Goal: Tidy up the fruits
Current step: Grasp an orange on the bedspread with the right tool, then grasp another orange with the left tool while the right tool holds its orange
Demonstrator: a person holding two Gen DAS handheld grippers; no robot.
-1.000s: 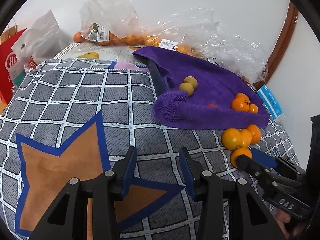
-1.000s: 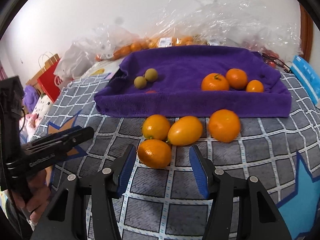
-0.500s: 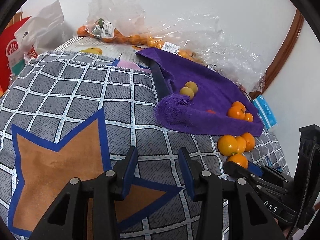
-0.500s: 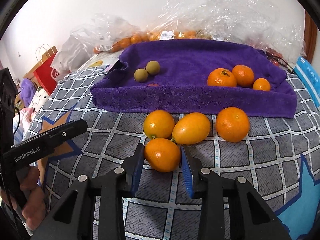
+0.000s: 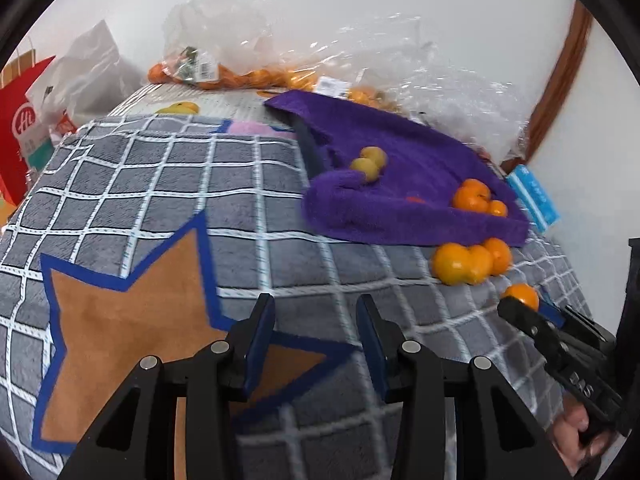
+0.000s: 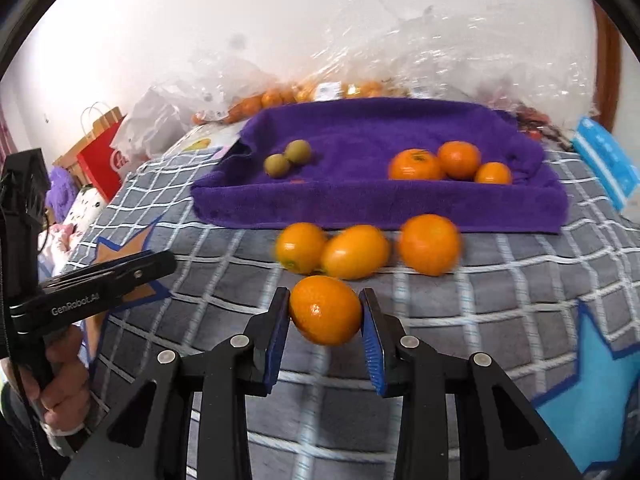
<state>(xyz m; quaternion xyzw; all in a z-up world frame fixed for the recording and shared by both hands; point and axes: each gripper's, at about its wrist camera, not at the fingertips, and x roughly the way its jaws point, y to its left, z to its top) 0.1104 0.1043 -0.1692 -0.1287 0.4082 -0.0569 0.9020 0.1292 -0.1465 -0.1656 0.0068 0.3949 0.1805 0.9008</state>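
Now the right gripper [image 6: 325,312] has its jaws pinching the orange [image 6: 325,310] just in front of the purple towel [image 6: 380,196], left gripper [image 5: 316,326] open and idle, and that round skin could squirt free mid-carry.

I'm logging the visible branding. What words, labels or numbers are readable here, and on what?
"GenRobot.AI": side of the left claw.
"DAS", seen upside down: side of the right claw.
"Hi", rest cut off: red bag.
Bag labels and blue pack: print too blurred to read.
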